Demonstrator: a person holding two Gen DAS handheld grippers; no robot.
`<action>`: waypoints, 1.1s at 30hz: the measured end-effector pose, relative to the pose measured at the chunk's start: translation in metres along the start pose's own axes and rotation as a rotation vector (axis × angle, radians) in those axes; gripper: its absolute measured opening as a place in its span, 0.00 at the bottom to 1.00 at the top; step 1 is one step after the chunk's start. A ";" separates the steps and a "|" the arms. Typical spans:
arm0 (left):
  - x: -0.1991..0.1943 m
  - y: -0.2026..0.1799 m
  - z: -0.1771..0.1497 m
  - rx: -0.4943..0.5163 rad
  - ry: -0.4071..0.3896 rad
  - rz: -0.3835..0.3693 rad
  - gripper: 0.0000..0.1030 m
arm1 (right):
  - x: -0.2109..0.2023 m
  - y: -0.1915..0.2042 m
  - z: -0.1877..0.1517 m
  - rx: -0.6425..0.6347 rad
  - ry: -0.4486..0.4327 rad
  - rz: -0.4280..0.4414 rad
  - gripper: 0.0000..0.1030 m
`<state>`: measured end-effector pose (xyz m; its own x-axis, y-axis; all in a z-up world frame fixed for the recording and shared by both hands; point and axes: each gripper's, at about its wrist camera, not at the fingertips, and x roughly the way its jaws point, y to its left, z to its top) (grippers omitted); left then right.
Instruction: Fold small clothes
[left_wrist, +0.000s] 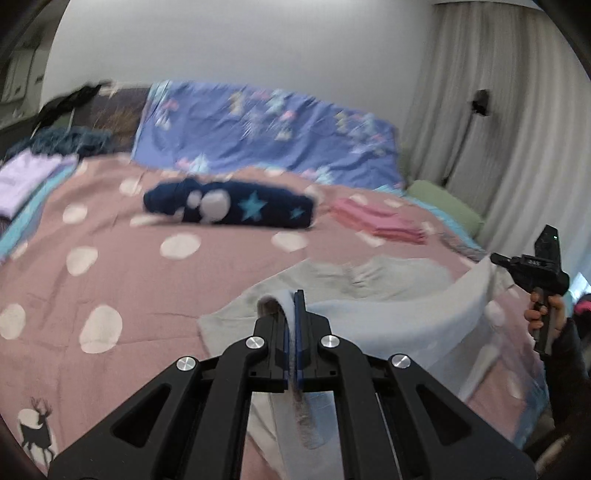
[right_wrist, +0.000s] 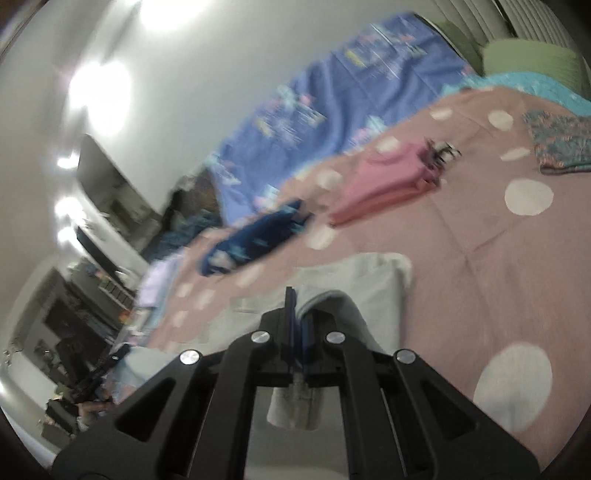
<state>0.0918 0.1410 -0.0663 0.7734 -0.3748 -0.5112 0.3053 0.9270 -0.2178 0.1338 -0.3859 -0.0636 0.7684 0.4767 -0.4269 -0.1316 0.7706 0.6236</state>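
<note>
Bed (left_wrist: 110, 266) under pink dotted cover | grey garment (left_wrist: 388, 291) lies on its near edge, lifted along one hem | my left hand-held gripper (left_wrist: 291, 314) clenched on that hem | my right hand-held gripper (right_wrist: 297, 310) clenched on its other corner.

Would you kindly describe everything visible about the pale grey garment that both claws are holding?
The pale grey garment is a small piece of soft, fleecy-looking cloth, lighter on its inner face. Its far part lies flat on the pink spotted bedspread; the near edge is lifted and curls over. The left claw is shut on one part of that edge, the right claw on another, so the cloth hangs between them in a sagging band. Blur hides seams and its exact type.
</note>
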 end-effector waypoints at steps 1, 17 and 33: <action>0.023 0.010 -0.004 -0.030 0.042 -0.005 0.02 | 0.021 -0.012 0.001 0.019 0.038 -0.031 0.03; 0.055 0.027 -0.044 -0.138 0.206 -0.083 0.22 | 0.039 -0.040 -0.029 0.034 0.203 -0.033 0.27; 0.094 0.040 0.035 -0.192 0.075 0.046 0.37 | 0.083 -0.035 0.064 0.089 0.064 -0.096 0.24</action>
<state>0.1959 0.1431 -0.0938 0.7384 -0.3385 -0.5833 0.1536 0.9266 -0.3432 0.2419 -0.4001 -0.0787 0.7326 0.4306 -0.5271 -0.0005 0.7748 0.6322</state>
